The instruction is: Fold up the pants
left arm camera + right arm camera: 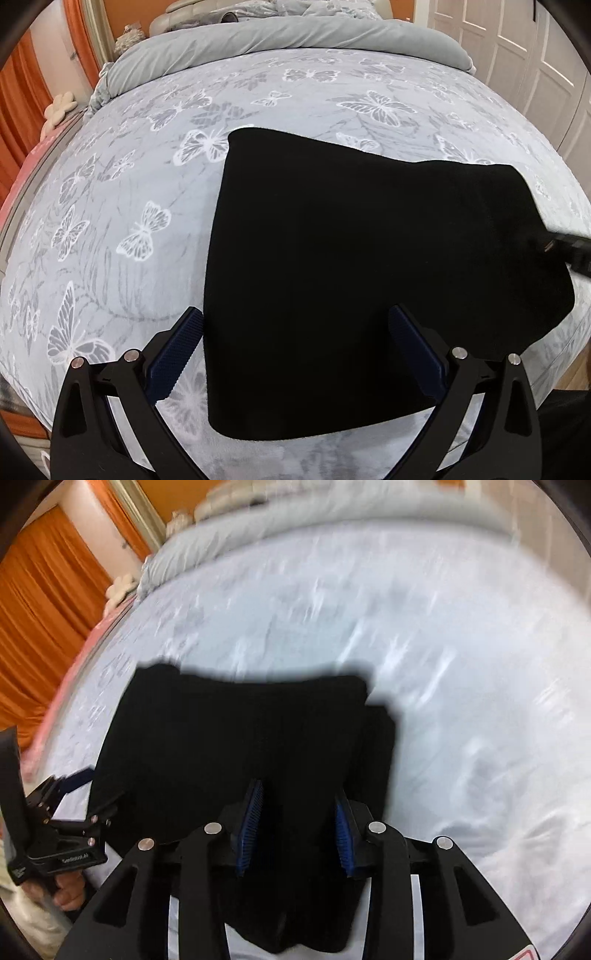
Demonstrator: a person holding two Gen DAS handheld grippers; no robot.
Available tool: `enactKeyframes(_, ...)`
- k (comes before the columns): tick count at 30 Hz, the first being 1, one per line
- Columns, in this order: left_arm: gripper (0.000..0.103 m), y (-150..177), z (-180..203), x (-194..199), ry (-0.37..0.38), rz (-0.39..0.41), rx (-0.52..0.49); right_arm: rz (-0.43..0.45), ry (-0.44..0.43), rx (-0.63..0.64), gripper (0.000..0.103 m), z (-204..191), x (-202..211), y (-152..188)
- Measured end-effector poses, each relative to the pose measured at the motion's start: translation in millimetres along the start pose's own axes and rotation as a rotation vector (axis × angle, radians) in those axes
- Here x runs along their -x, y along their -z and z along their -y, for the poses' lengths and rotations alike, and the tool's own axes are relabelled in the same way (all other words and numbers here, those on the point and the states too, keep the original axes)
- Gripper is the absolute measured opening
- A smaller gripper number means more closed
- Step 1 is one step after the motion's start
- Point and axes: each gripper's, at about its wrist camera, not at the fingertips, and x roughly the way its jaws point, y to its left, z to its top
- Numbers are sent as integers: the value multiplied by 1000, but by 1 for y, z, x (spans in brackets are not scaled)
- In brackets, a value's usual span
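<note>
Bed [110, 206] — pants [351, 277], duvet [258, 51] beyond.

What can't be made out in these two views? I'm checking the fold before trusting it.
- Pants: solid black in both views, so layers and seams don't show.
- Right gripper: whether its pads press the cloth; black on black, motion-blurred.
- Bedspread: butterfly print smeared by blur in the right wrist view.
- Left gripper: open; cloth beneath hidden.

Pale grey bedspread printed with white butterflies [147, 155] covers the bed. Plain grey rolled duvet [295, 44] lies along the far edge. Orange curtains [48, 590] hang far left; white panelled doors [517, 40] stand far right.
</note>
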Motion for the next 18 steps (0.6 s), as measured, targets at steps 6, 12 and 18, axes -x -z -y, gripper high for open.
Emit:
enactKeyframes(6,98,0,0,-2,-7,-7,5,104,-113,57,20,-30,16,-13)
enactKeyframes(12,98,-1,-2,-2,9,-7,12,-61,-114,-48,0,-3,-70,-25)
enactKeyframes(18,98,-4,-34,11,97,4,101,25,-57,-103,29,4,-8,-26)
